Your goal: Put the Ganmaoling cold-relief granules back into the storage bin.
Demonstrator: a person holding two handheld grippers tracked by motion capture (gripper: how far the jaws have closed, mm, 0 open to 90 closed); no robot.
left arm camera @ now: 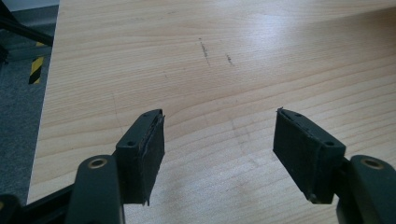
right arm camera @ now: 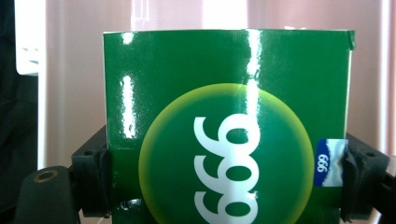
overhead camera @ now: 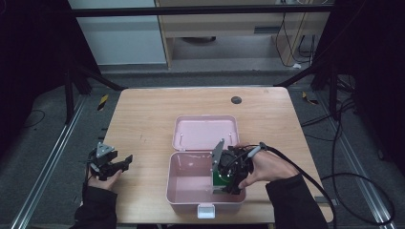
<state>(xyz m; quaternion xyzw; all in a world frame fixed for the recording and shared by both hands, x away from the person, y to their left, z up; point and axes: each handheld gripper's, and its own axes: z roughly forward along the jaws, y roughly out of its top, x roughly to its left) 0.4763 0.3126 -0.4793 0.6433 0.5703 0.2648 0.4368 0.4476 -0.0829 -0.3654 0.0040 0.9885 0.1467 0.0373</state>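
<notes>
Placing is the step in hand, I judge: the right tool (overhead camera: 232, 177) clamps a green carton (right arm camera: 226, 130) low inside the open pink box (overhead camera: 184, 179), so release comes next, while the left tool (overhead camera: 114, 164) rests wide apart on the tabletop (overhead camera: 143, 119).

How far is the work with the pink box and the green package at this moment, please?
Done: the pink box stands open, lid laid back. In hand: the right gripper, inside the box, holds the green package between its jaws. Left: releasing it and, probably, closing the lid. The left gripper waits open over the table.
</notes>
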